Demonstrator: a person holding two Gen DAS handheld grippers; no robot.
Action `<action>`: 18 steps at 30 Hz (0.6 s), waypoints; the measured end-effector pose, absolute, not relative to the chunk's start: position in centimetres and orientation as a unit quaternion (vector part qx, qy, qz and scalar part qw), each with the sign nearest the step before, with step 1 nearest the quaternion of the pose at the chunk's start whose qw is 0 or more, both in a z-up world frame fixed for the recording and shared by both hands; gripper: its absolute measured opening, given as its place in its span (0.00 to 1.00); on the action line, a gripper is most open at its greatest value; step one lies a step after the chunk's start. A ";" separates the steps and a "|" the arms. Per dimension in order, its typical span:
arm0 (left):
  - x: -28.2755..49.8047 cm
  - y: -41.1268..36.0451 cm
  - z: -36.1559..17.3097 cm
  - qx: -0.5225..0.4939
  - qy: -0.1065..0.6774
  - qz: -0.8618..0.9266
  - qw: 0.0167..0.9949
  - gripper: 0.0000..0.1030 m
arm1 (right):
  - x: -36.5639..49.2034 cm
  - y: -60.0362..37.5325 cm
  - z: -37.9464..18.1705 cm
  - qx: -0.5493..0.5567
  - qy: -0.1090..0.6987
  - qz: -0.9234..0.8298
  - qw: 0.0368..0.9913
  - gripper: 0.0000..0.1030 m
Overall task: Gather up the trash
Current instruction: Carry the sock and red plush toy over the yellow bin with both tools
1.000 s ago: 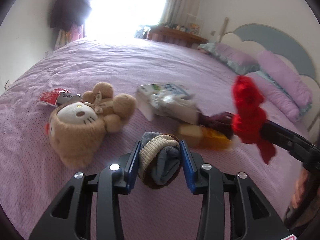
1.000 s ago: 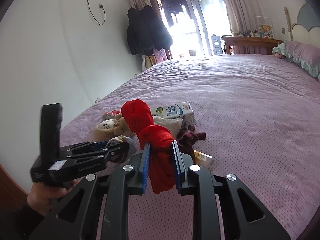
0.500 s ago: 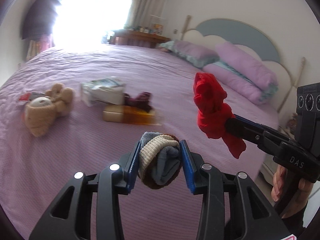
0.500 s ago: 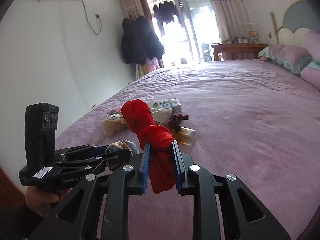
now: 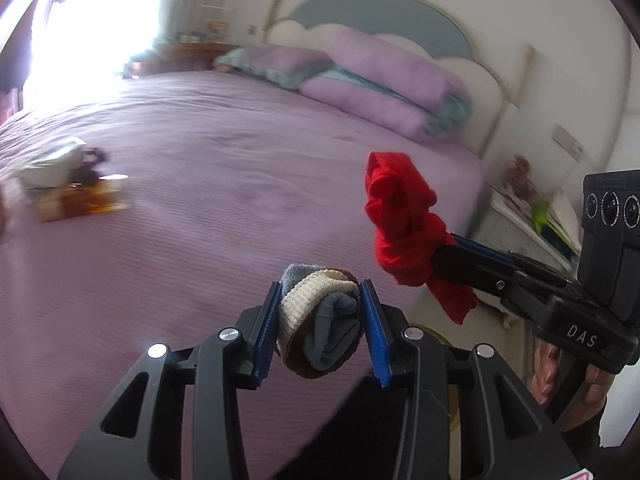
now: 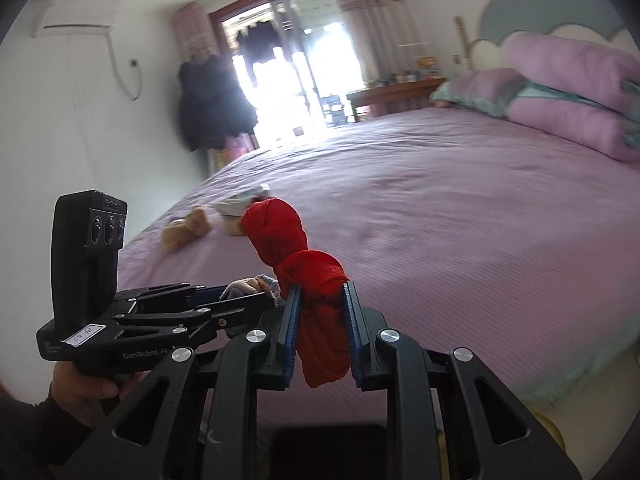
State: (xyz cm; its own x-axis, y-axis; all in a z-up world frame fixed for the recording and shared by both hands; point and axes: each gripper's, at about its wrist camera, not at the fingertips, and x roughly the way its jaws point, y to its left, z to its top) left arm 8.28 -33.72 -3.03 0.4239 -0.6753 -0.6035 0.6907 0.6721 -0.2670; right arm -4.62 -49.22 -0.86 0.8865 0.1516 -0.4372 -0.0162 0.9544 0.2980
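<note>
1. The left gripper [image 5: 320,304] is clamped on a sock ball [image 5: 318,320], cream, grey and brown, squeezed between its blue pads above the near edge of the bed [image 5: 224,184].
2. The right gripper [image 6: 320,320] is clamped on a knotted red cloth [image 6: 308,280]; the knot sits just above the pads and a tail hangs below them.
3. In the left wrist view the red cloth [image 5: 404,228] stands out from the right gripper's tip, off the bed's near right corner, close beside the sock ball but apart from it.
4. A hand [image 5: 560,368] grips the right tool's handle; another hand [image 6: 84,384] grips the left tool's.
5. Other items lie together near the bed's far left edge: a carton [image 5: 52,160], a dark rag [image 5: 90,164] touching it, and an amber wrapper [image 5: 84,202] just in front.
6. A plush toy [image 6: 186,232] lies beside that group in the right wrist view.
7. Pillows [image 5: 384,88] are stacked at the headboard [image 5: 376,12].
8. Both views are blurred.
</note>
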 end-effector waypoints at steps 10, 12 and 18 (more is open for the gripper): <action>3.8 -42.0 -5.9 0.055 0.382 -0.480 0.788 0.38 | -13.1 -54.3 -4.0 0.184 0.237 -0.061 0.952 0.20; 3.1 -43.8 -6.7 0.066 0.391 -0.492 0.775 0.38 | -15.0 -55.1 -4.9 0.197 0.237 -0.081 0.948 0.20; 1.2 -48.4 -9.7 0.098 0.424 -0.522 0.734 0.38 | -19.0 -57.6 -8.3 0.239 0.257 -0.127 0.928 0.20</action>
State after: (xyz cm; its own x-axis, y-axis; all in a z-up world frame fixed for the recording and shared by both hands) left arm 1.19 -48.41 -9.71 0.0958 -0.6823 -0.7248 0.8484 0.4368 -0.2990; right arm -18.99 -57.62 -8.25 0.8356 -0.1125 -0.5377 0.3586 0.8532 0.3788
